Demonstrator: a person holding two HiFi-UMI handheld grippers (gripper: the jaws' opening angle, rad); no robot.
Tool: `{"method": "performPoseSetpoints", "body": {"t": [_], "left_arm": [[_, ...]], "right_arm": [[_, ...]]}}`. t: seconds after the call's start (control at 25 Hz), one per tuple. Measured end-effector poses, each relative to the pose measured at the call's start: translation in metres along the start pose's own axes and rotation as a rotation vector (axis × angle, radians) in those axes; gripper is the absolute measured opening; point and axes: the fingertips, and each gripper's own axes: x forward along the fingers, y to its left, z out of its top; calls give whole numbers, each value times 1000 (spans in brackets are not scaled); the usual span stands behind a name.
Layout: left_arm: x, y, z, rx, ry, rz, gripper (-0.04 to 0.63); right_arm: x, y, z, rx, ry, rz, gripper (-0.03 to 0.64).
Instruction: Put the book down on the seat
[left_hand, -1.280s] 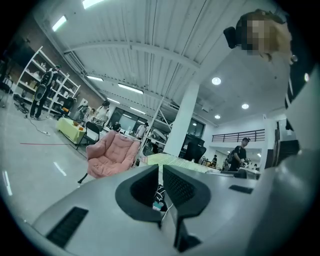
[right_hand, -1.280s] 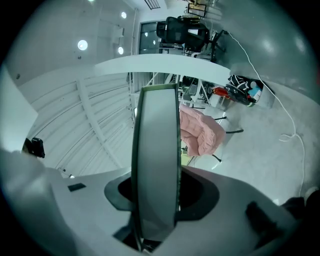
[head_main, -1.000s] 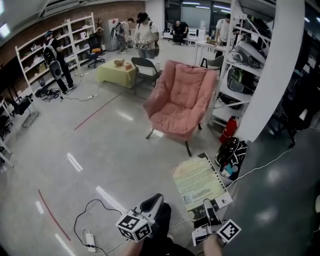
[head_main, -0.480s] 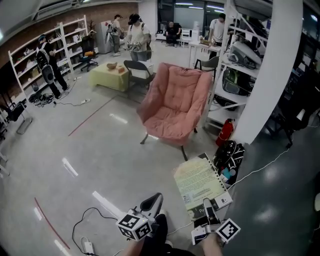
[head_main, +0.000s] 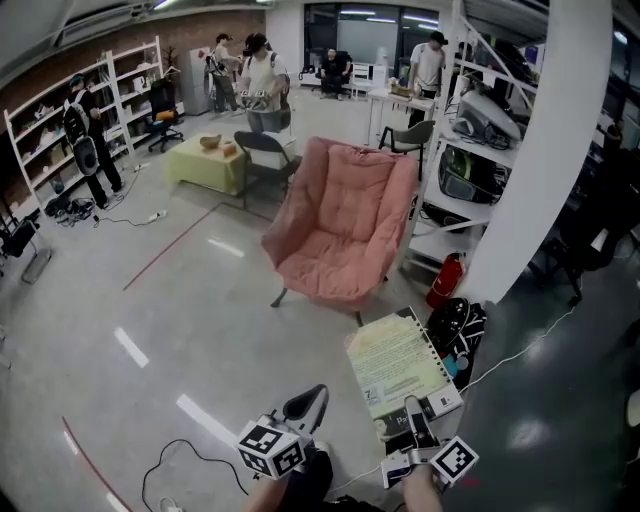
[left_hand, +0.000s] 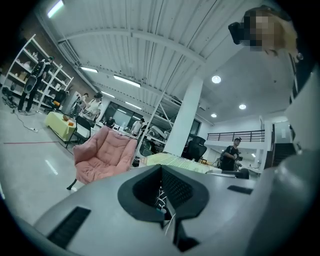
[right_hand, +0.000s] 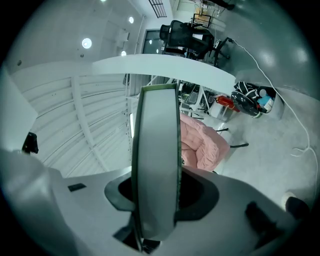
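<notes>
A pink cushioned chair (head_main: 340, 225) stands on the concrete floor ahead of me, its seat bare. It also shows in the left gripper view as the chair (left_hand: 102, 155) and in the right gripper view as the chair (right_hand: 202, 145). My right gripper (head_main: 416, 420) is shut on the near edge of a spiral-bound book (head_main: 400, 362) with a pale yellow-green cover, held flat and short of the chair. The book (right_hand: 157, 160) fills the jaws edge-on. My left gripper (head_main: 302, 405) hangs to the book's left, shut and holding nothing; from it the book (left_hand: 175, 161) shows past the jaws.
A white pillar (head_main: 545, 150) and a loaded shelf rack (head_main: 470, 150) stand right of the chair, with a red extinguisher (head_main: 445, 278) and a black bag (head_main: 460, 325) at their foot. Behind are a folding chair (head_main: 262, 150), a yellow-green table (head_main: 205, 160) and several people. A cable (head_main: 200, 458) lies bottom left.
The chair has come nearer and lower in the head view as I walk toward it. Both grippers and the book keep their places in the view.
</notes>
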Motion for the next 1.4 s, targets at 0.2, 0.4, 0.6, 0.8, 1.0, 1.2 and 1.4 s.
{"method": "performPoseSetpoints", "body": {"t": [0.2, 0.4, 0.6, 0.8, 1.0, 1.2, 1.4], "left_arm": [[23, 28, 10, -6, 11, 8, 9], [41, 51, 19, -11, 17, 3, 9], [58, 70, 26, -8, 25, -13, 9], [77, 88, 29, -5, 40, -31, 9], [91, 103, 35, 27, 58, -34, 9], [90, 105, 32, 26, 75, -27, 9], [93, 105, 32, 21, 85, -33, 9]], "right_arm": [[34, 4, 2, 1, 6, 7, 164], [59, 0, 2, 0, 7, -6, 164], [85, -5, 3, 11, 5, -20, 164], [117, -10, 6, 25, 8, -15, 164], [143, -9, 5, 12, 20, 7, 164], [142, -19, 11, 16, 4, -15, 164], [140, -30, 20, 37, -32, -41, 164]]}}
